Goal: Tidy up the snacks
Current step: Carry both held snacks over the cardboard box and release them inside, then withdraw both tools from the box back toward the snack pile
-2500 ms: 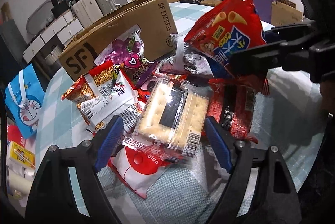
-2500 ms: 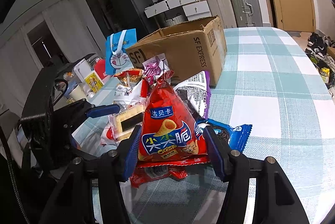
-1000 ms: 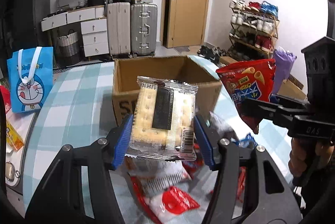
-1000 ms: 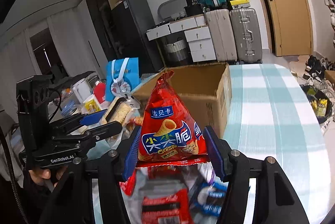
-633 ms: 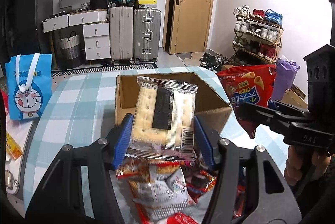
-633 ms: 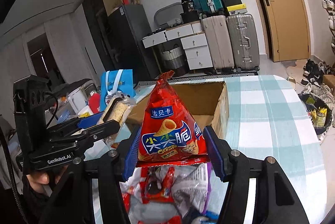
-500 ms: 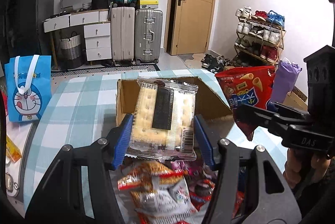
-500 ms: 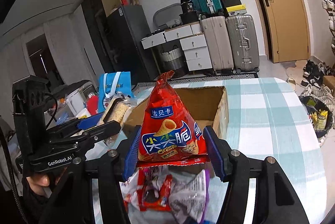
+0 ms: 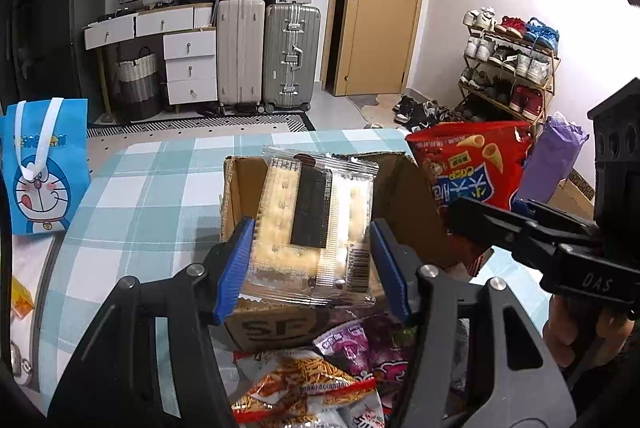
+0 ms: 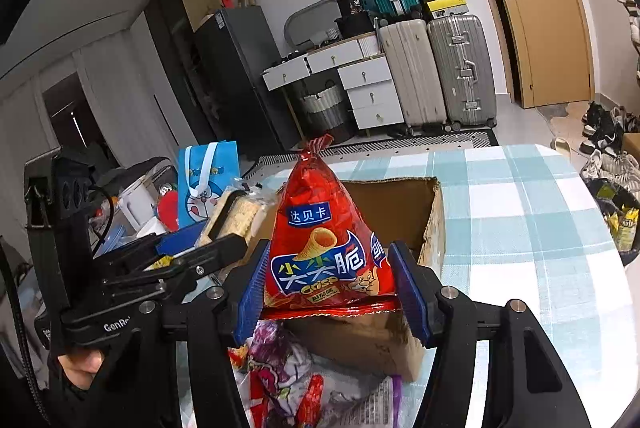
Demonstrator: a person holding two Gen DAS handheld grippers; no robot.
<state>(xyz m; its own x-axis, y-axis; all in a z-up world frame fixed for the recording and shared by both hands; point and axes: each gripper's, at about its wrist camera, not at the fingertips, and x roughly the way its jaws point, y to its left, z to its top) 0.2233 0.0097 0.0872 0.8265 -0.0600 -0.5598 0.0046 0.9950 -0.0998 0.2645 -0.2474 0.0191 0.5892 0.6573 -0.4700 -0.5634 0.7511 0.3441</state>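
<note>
While the cardboard box [image 9: 404, 195] stands open on the checked table [image 9: 160, 179], two snacks hang over its mouth, neither let go yet. The left gripper [image 9: 312, 264] pinches a clear cracker pack [image 9: 316, 224] between its blue pads, holding it upright above the box's near edge; the right gripper [image 10: 330, 288] clamps a red cone-crisp bag [image 10: 320, 244] by its lower half, just over the near wall. What shows of the box's inside looks bare, though much of its floor is hidden, so I judge the sorting barely begun. A heap of loose packets [image 9: 320, 380] lies on the table just before the box, among them a purple pouch [image 9: 360, 348] and an orange stick-snack bag [image 9: 304, 384]; all of that waits. A blue cartoon gift bag [image 9: 40, 163] stands apart at the left.
</note>
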